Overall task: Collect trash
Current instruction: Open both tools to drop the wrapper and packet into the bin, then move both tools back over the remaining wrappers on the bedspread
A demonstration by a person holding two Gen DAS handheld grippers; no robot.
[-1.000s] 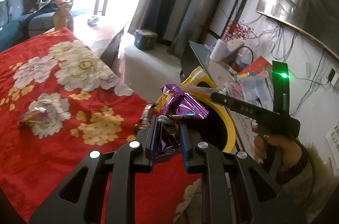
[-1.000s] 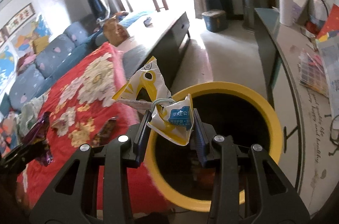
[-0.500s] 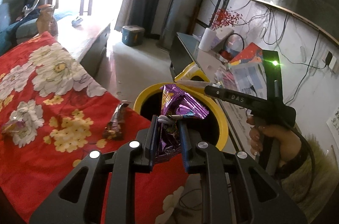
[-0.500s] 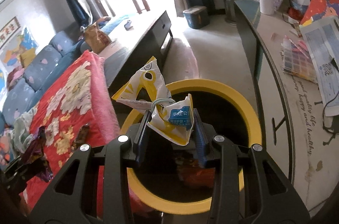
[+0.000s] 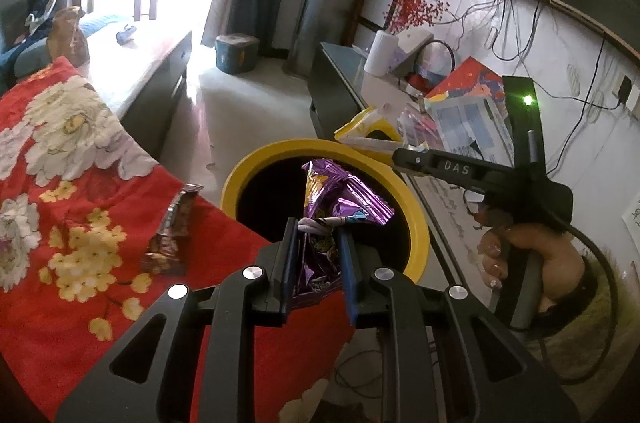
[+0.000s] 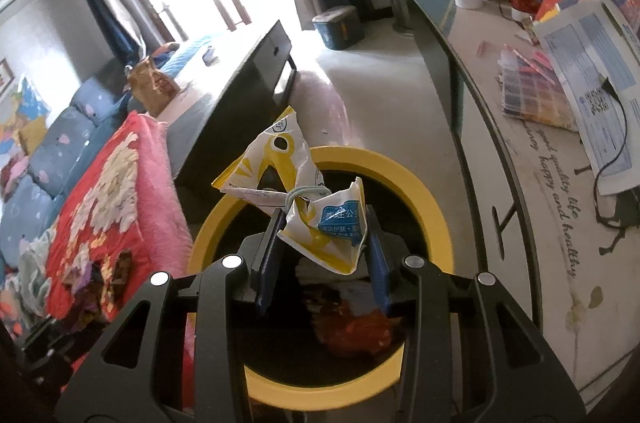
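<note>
On the red blanket (image 5: 48,263) a brown wrapper (image 5: 170,235) lies uncollected, near the yellow bin (image 5: 416,223). The left gripper (image 5: 316,243) pinches a purple wrapper (image 5: 336,199) over the bin's near edge; released there, it could catch the rim and slide onto the blanket. The right gripper (image 6: 324,235) clamps a yellow-white packet (image 6: 320,223) above the opening, though the fisheye makes centring uncertain. Its long flap may snag a finger when let go.

There are 2 tongs (image 5: 316,255), 3 wrappers (image 5: 340,207) and 1 yellow bin (image 5: 416,223).
</note>
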